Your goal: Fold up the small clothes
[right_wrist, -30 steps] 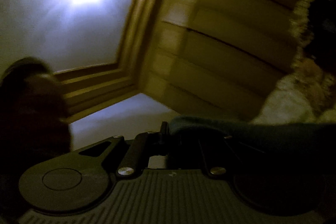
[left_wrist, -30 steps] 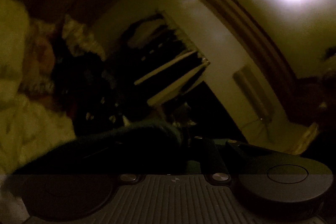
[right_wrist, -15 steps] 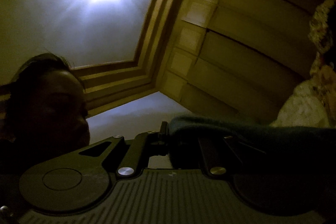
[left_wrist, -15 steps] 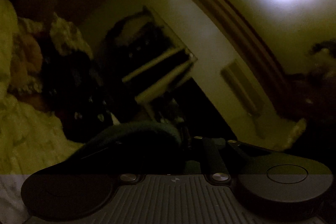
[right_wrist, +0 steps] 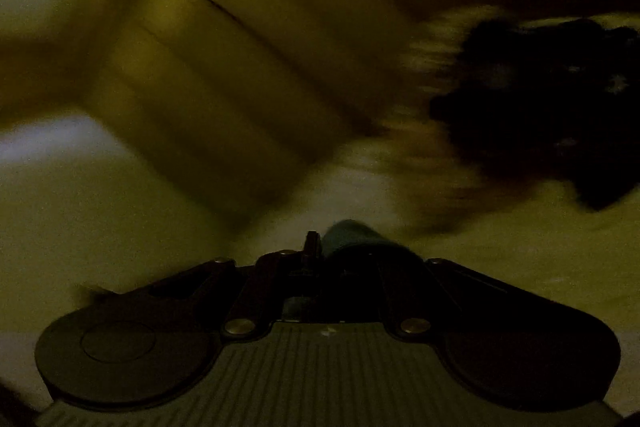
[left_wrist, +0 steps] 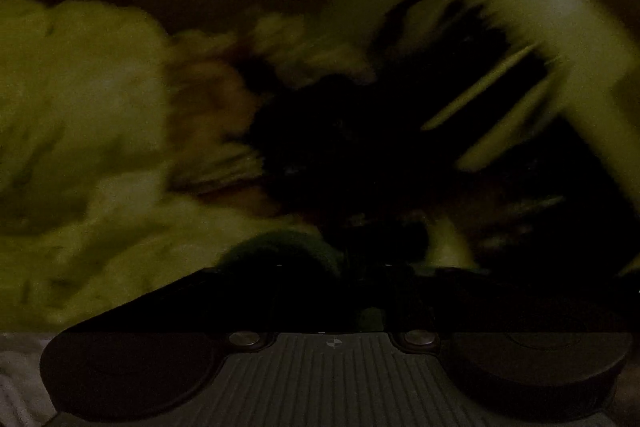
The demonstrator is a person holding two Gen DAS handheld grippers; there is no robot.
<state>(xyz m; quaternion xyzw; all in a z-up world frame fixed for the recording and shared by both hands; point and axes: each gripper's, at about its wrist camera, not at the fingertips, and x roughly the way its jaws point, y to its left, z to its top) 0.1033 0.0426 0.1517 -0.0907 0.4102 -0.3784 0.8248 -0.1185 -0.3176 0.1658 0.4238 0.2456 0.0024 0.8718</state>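
Note:
The room is dim and both views are blurred by motion. My left gripper (left_wrist: pixel 340 267) is shut on a dark teal garment (left_wrist: pixel 280 251), which bunches over its fingers in the left wrist view. My right gripper (right_wrist: pixel 320 255) is shut on the same dark teal garment (right_wrist: pixel 352 235), whose edge sticks up just right of the closed fingertips (right_wrist: pixel 312 247). The rest of the garment is hidden below both grippers.
A heap of pale clothes (left_wrist: pixel 80 131) lies at the left in the left wrist view, with a dark patterned cloth (left_wrist: pixel 340 147) beside it and shelves (left_wrist: pixel 488 95) behind. The right wrist view shows wooden panels (right_wrist: pixel 240 67) and dark cloth (right_wrist: pixel 540 107) at the right.
Both grippers have swung down and tilted quickly with the garment. The ceiling lamp and the person's face have left view. The clothes heap now fills more of the frames.

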